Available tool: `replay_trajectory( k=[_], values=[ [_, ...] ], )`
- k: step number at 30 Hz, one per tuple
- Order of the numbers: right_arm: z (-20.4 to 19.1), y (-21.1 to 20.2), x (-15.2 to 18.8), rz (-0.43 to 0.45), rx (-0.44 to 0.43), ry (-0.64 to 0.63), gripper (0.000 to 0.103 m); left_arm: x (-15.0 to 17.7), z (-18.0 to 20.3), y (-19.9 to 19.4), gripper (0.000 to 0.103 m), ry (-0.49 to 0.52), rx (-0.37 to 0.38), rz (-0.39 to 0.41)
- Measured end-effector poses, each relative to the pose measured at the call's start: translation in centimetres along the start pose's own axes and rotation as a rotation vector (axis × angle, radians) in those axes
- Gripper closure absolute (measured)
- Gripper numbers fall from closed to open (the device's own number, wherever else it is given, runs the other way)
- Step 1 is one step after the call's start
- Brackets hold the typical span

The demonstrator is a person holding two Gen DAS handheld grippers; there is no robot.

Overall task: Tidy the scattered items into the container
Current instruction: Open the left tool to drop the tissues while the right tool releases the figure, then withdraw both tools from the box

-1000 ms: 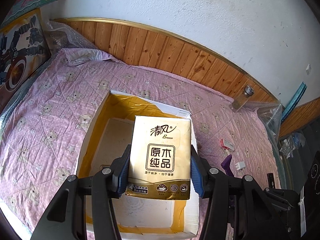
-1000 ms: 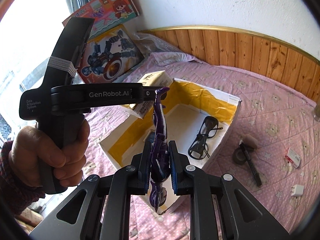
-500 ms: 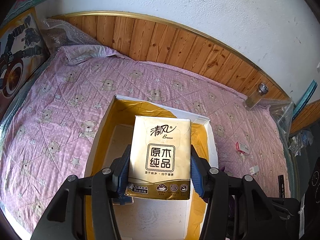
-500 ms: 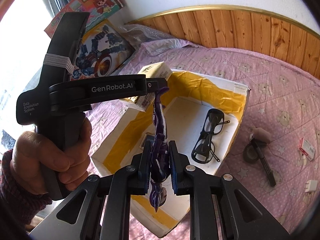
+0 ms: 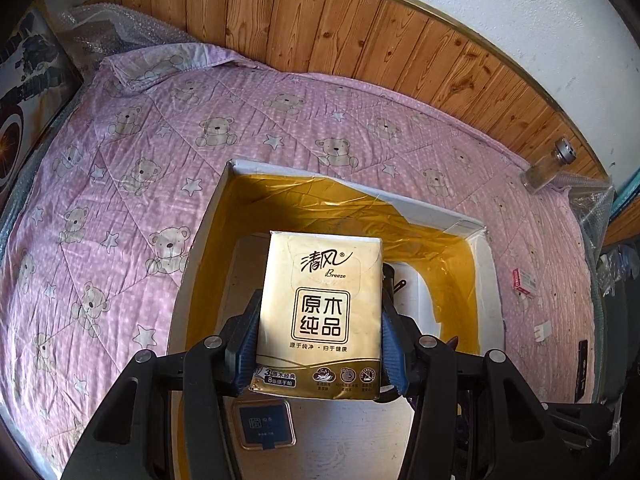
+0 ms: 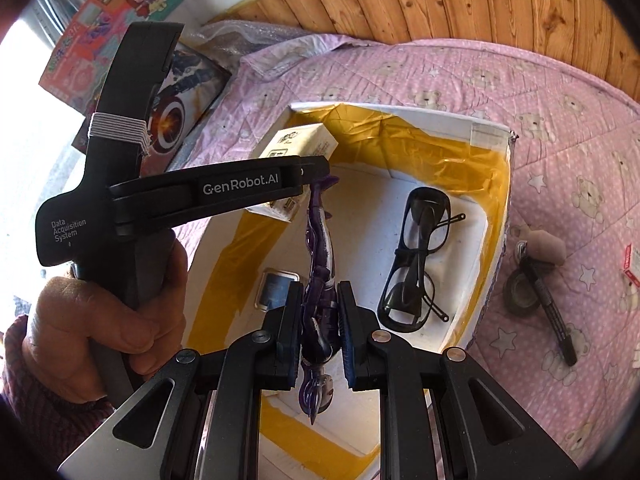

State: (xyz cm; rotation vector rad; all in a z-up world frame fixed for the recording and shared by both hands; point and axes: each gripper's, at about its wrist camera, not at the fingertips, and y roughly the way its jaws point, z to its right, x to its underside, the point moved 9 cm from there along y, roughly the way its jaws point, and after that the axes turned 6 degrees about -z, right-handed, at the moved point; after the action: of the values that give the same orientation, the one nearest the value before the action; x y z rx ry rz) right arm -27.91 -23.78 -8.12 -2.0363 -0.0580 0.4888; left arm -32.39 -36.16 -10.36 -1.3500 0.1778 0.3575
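Your left tongs (image 5: 320, 332) are clamped on the tissue pack (image 5: 320, 312), which you hold upright above the open box (image 5: 486, 280), over its near half. Your right tongs (image 6: 320, 332) grip a purple figurine (image 6: 318, 280) at its middle, also over the box, close beside the left device.

Risks noted:
- The two devices sit very near each other. In the right wrist view the figurine's far tip appears just beside the left device's arm; if you lower both at once, they could knock together and shake a load free.
- The figurine is thin and held at one narrow point. A bump may twist it out of the pads.
- The glasses (image 6: 416, 256) lie on the box floor to the right. Dropping the figurine there could strike the lenses. The small dark card (image 5: 266, 424) lies near the front left; the tissue pack, if released where it hangs, would likely land on or close to it, which is harmless.

Surroundings: the box rests on a pink bear-print bed cover (image 5: 160, 152). Right of the box, on the bed, remain a marker (image 6: 550, 308) across a tape roll (image 6: 520, 292), a red-and-white packet (image 5: 524, 280), a white plug (image 5: 542, 330) and a glass jar (image 5: 548, 168) at the far right. Nothing blocks the box opening except your own devices.
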Motion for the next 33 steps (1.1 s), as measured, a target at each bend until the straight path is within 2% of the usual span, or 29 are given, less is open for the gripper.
replay_trajectory(
  k=[5, 8, 9, 11, 15, 24, 33],
  values=[
    [0.2, 2.0, -1.1, -0.046, 0.028, 0.042, 0.085, -0.5, -1.0, 1.8, 0.05, -0.001, -0.045, -0.033],
    [0.7, 3.5, -1.6, -0.076, 0.028, 0.08, 0.079, -0.9, -1.5, 3.1, 0.049, 0.008, -0.068, -0.051],
    [0.8, 4.0, -1.7, -0.092, 0.02, 0.096, 0.072, -1.0, -1.7, 3.6, 0.048, 0.013, -0.08, -0.052],
    [1.0, 4.3, -1.7, -0.102, 0.015, 0.114, 0.071, -1.2, -1.9, 3.9, 0.047, 0.03, -0.115, -0.043],
    [0.6, 3.8, -1.0, -0.098, 0.005, 0.097, 0.071, -1.1, -1.4, 3.6, 0.042, 0.047, -0.107, -0.044],
    [-0.7, 3.2, 1.0, -0.118, -0.019, 0.065, 0.068, -0.6, -1.6, 2.8, 0.042, 0.042, -0.105, -0.048],
    [-1.5, 2.3, 2.3, -0.112, -0.003, 0.041, 0.067, 1.0, -1.0, 0.9, 0.042, 0.059, -0.112, -0.044]
  ],
)
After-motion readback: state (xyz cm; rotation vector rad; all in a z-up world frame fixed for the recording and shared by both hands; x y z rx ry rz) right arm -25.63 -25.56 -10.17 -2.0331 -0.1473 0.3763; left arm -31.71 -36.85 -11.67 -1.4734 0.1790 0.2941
